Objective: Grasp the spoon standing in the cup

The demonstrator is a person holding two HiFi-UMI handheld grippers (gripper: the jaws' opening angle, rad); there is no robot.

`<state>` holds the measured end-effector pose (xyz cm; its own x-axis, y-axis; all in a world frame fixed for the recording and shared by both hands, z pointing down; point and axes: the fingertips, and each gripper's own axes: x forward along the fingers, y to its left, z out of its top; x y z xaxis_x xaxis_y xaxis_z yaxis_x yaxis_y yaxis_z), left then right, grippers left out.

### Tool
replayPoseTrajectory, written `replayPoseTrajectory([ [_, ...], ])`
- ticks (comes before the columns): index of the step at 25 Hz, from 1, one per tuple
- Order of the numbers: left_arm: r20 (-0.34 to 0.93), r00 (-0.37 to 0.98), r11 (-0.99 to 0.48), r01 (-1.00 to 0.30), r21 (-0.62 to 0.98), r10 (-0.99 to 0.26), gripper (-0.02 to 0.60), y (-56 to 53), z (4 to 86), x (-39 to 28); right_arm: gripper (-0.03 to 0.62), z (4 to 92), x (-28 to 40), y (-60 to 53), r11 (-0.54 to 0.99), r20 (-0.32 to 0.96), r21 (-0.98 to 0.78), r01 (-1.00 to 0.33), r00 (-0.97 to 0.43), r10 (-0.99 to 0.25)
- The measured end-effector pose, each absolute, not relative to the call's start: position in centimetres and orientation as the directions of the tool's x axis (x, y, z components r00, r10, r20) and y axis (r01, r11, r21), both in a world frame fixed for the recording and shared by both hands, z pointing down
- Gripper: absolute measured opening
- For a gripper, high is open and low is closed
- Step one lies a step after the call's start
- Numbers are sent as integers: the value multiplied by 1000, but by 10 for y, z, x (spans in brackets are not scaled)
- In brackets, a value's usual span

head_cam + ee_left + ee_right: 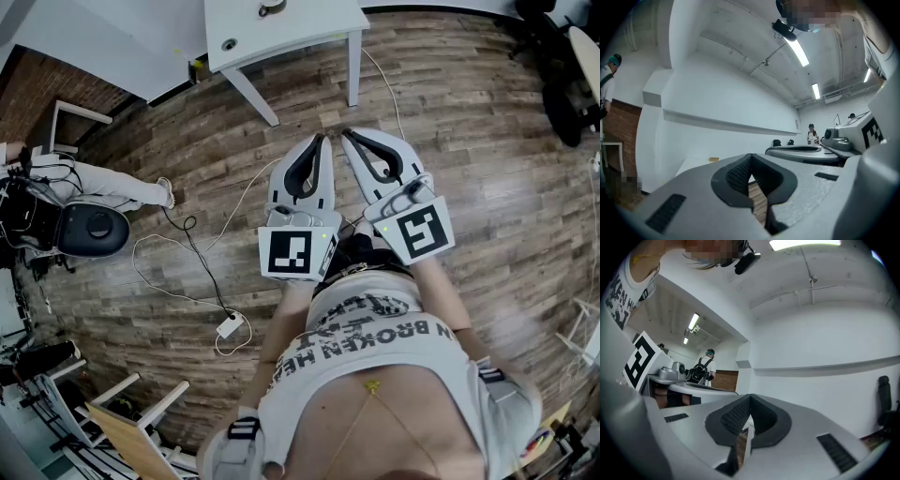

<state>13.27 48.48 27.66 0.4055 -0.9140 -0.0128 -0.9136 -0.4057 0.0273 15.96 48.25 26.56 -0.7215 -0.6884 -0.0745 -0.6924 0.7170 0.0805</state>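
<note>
Although the job is to grab a spoon standing in a cup, no spoon and no cup can be made out for sure in any view. A small round thing (272,7) sits at the far edge of the white counter (300,37), at the top of the head view. It is too small and too cut off to say what it is. If the cup is anywhere, my guess is up there, well apart from both claws.

The left claw (322,142) and the right claw (348,137) are side by side, close in front of the person's belly. Their tips are near each other and point out toward the counter. I think they are held like this because the job has not started yet. It looks like a ready pose, not a reach.

In the left gripper view, the two dark pads (736,176) of the left claw meet at the tip. Nothing is between them, and only a strip of floor shows lower down. The right gripper view shows the same for the right claw's pads (733,416). Both claws are closed tight and hold nothing. One of them must open before it can take a spoon, and the person must get nearer first.

Under the claws is the wood floor (469,122). A white plug box (230,326) lies on it to the left, and a black chair (94,230) stands farther left.
</note>
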Motion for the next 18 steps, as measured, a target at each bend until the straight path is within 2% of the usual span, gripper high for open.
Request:
replayPoseTrajectory([
  [9,15,394,-393,-919,33,-919,-5,453,292,127,8,279,160,441,723,-64,65,-688,-726,-685],
  [18,4,444,-442,-894,65,-896,-5,366,301,95,8,282,128,357,695,-68,78,-715,-699,-712],
])
